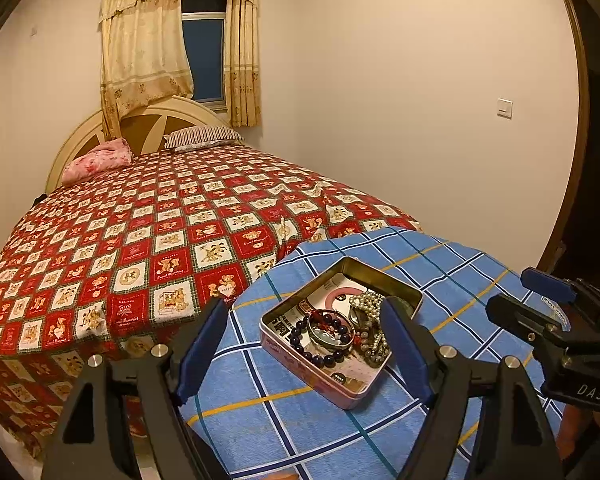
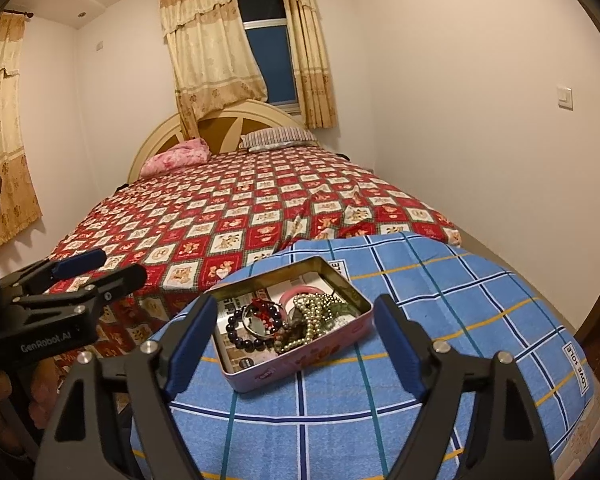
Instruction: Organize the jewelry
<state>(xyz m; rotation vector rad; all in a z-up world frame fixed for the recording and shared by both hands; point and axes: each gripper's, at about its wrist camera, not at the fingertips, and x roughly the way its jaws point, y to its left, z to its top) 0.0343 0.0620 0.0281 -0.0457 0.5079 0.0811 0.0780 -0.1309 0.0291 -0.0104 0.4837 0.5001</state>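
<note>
**A:** Where's the jewelry sitting?

**B:** All of it is in the open tin (image 1: 342, 332), on the blue checked cloth (image 1: 440, 272) at the foot of the bed (image 1: 160, 220). A dark bead bracelet (image 1: 320, 338) lies toward my left, a silver bangle (image 1: 332, 334) rests inside its loop, and a pearl strand (image 1: 370, 312) is heaped with other beads on the right, all touching and overlapping

**A:** And your claws?

**B:** My left claw (image 1: 304, 356) is spread wide and empty, hanging just short of the tin so both fingers frame it. My right claw (image 2: 292, 348) is the same: spread, holding nothing, the tin between its fingers. In the left view the right one's fingers look apart too

**A:** Why hold them like that?

**B:** I'd judge it keeps the pile in plain sight from both sides, ready to reach in or just drawn clear

**A:** So is the sorting done?

**B:** I can't tell. Pieces gathered in one tin could be the tidy result; tangled like this, they could equally be waiting to be separated
</note>
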